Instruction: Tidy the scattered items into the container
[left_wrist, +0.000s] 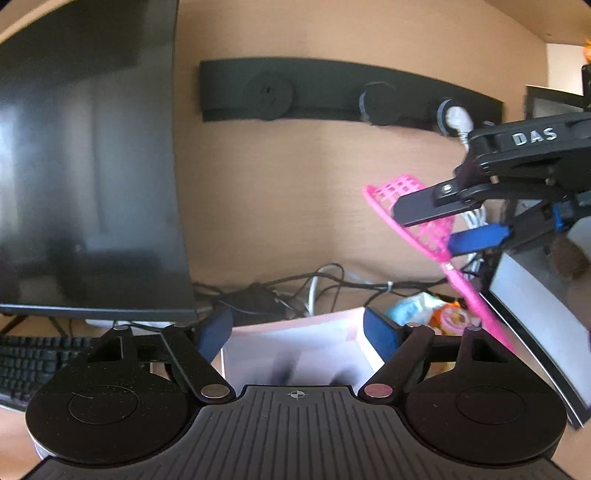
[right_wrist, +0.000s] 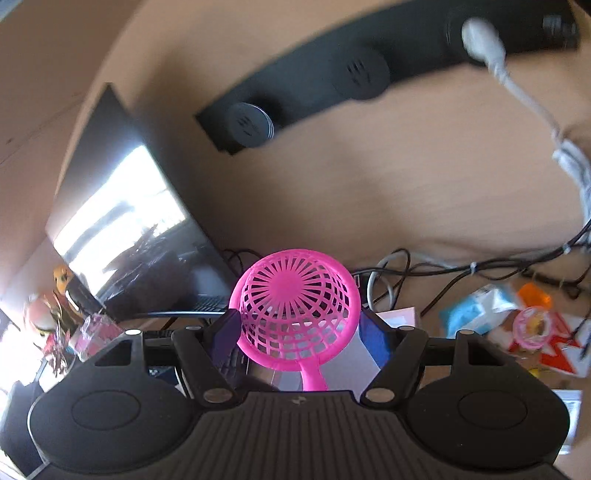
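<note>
Pink plastic mesh strainer (right_wrist: 295, 310) held aloft between right gripper (right_wrist: 299, 325) jaws, closed on bowl. Left gripper (left_wrist: 297, 332) jaws held wide, empty, above white open box (left_wrist: 295, 350). Step judged: carry. Next: strainer to be lowered into box, then released.

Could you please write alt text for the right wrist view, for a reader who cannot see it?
The right claw grips a pink plastic strainer by its basket, handle pointing back toward the camera, above a cluttered wooden desk. A dark monitor stands at left; cables and small colourful items lie at right.
</note>
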